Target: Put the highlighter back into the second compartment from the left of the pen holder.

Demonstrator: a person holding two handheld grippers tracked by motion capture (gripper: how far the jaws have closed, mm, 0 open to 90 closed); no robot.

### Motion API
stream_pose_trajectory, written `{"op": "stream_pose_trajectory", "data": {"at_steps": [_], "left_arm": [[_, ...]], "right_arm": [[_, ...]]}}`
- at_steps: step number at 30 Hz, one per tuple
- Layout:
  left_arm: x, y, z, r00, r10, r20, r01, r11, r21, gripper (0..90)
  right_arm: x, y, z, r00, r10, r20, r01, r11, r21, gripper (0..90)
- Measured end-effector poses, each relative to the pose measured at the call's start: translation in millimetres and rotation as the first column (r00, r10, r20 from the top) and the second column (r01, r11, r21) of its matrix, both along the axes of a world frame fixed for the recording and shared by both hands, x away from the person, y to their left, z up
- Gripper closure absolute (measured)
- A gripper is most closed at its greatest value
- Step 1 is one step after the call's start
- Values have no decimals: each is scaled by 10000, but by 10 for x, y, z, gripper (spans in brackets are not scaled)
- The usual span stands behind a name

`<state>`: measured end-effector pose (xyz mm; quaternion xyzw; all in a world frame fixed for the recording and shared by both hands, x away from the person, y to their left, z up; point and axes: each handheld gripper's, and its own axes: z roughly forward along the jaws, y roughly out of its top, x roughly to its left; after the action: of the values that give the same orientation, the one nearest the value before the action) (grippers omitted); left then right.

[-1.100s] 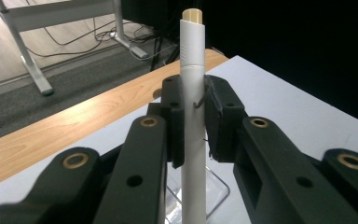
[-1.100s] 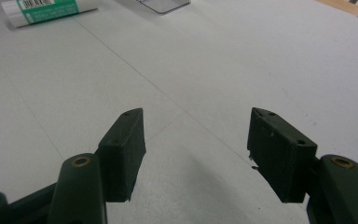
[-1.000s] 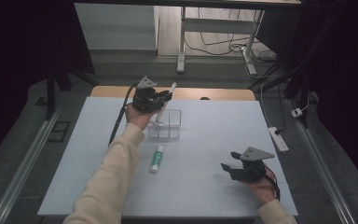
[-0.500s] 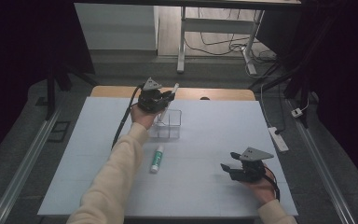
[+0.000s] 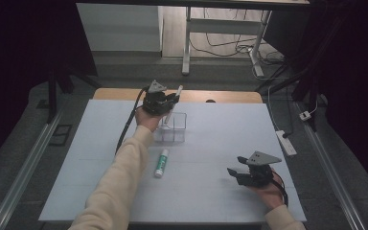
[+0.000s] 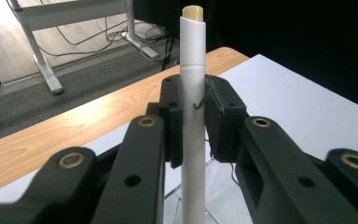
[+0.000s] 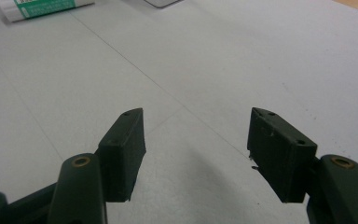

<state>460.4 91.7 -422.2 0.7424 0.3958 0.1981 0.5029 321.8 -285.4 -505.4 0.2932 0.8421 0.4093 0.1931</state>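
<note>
Nearest the person, the right hand-held gripper (image 5: 235, 173) rests low over the pale blue-grey desk (image 5: 220, 143) with its jaws spread wide and nothing between them. Ahead of it and to its left lies a white glue stick with a green label (image 5: 161, 162), flat on the desk. Farther off, the left hand-held gripper (image 5: 171, 99) holds a slim white pen-shaped tube with a tan tip (image 6: 192, 107) upright; its jaws have just been easing apart, yet the pads sit against the tube. Just below it stands a clear plastic box (image 5: 173, 128), into which the tube's lower end reaches.
</note>
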Motion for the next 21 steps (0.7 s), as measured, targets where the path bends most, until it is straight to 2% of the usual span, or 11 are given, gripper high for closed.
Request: {"op": "stream_pose_trajectory", "data": {"at_steps": [3, 8, 12, 15, 21], "left_arm": [[-26, 5, 16, 9999, 84, 90, -86, 9997, 235, 620], [-81, 19, 72, 9999, -75, 101, 72, 9996, 284, 555], [-127, 28, 106, 9999, -148, 25, 147, 9990, 433, 525], [-167, 34, 126, 9998, -180, -125, 185, 9992, 365, 523], [-253, 63, 141, 9990, -385, -206, 397, 9974, 608, 523]], "right_arm": [[0, 0, -1, 10000, -29, 28, 30, 10000, -6, 366], [3, 3, -3, 10000, 38, -2, -38, 10000, 13, 366], [-1, 7, -3, 10000, 28, 38, -28, 10000, -12, 366], [-1, 9, -3, 10000, 24, 40, -24, 10000, -10, 366], [-4, 9, 0, 10000, 3, 38, -4, 10000, 36, 366]]}}
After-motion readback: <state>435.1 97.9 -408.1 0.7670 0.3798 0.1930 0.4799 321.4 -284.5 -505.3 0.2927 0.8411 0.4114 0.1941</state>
